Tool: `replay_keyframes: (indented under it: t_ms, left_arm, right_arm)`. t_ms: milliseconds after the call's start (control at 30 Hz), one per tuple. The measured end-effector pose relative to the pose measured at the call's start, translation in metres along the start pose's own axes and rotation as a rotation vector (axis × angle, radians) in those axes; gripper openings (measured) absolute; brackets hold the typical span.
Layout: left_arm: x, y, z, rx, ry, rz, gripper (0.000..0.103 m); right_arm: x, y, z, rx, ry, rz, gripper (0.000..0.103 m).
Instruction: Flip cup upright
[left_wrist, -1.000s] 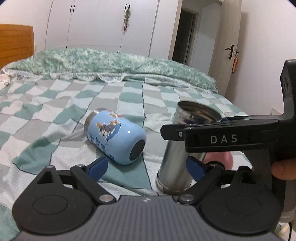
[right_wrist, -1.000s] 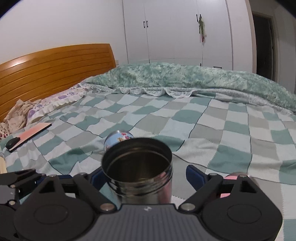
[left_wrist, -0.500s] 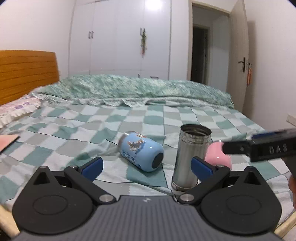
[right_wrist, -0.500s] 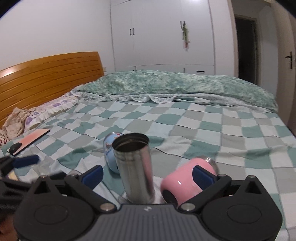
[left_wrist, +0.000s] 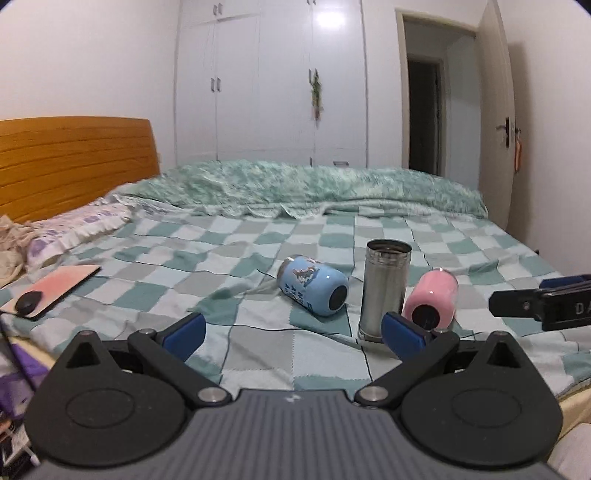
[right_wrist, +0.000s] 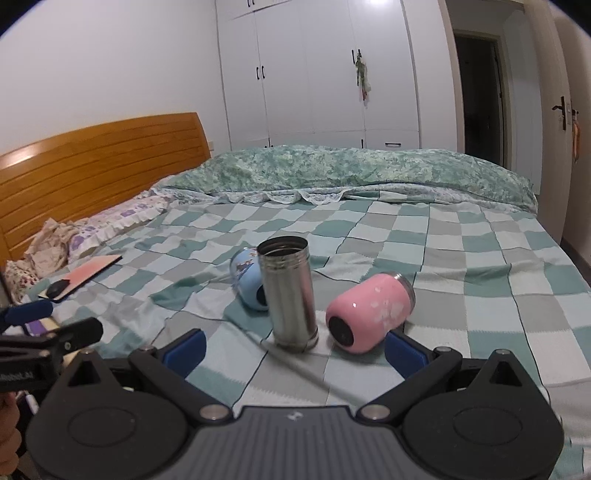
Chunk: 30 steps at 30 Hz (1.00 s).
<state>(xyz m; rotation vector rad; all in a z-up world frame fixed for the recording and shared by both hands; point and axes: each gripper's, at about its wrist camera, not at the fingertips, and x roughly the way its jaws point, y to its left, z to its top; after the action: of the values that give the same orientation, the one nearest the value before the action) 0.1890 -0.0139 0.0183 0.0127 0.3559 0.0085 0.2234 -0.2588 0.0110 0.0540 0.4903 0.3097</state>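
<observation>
Both the left gripper (left_wrist: 291, 334) and right gripper (right_wrist: 294, 347) hang spread wide, holding nothing. Ahead on the checkered blanket (right_wrist: 461, 258), the steel cup (right_wrist: 289, 293) stands upright, mouth up. A blue cup (left_wrist: 314, 290) and pink cup (right_wrist: 370, 311) lie toppled either side.
</observation>
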Motion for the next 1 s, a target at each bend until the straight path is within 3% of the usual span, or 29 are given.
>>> replay_keyframes:
  t_ms: [167,367,500,800,900,1000]
  left_arm:
    - [-0.04,0.01,-0.009,-0.07,-0.031,-0.009,0.103]
    - [-0.085,0.007,-0.022,-0.032,-0.106,0.032,0.103]
    - [-0.109,0.01,-0.033,-0.044,-0.139,-0.008,0.103]
    - [-0.138,0.013,-0.075,-0.002,-0.107,0.004,0.103]
    - [-0.152,0.014,-0.091,-0.033,-0.135,0.021,0.103]
    - [-0.154,0.012,-0.087,-0.037,-0.156,-0.01,0.103]
  right_arm:
    - [-0.045,0.014,-0.021,-0.026,-0.041,0.013,0.103]
    - [-0.088,0.033,-0.047,-0.058,-0.091,0.02,0.103]
    - [-0.108,0.043,-0.064,-0.092,-0.123,-0.004,0.103]
    - [-0.137,0.067,-0.1,-0.134,-0.183,-0.005,0.103]
    - [-0.148,0.073,-0.112,-0.132,-0.194,0.028,0.103]
    - [-0.157,0.08,-0.118,-0.183,-0.217,0.008,0.103]
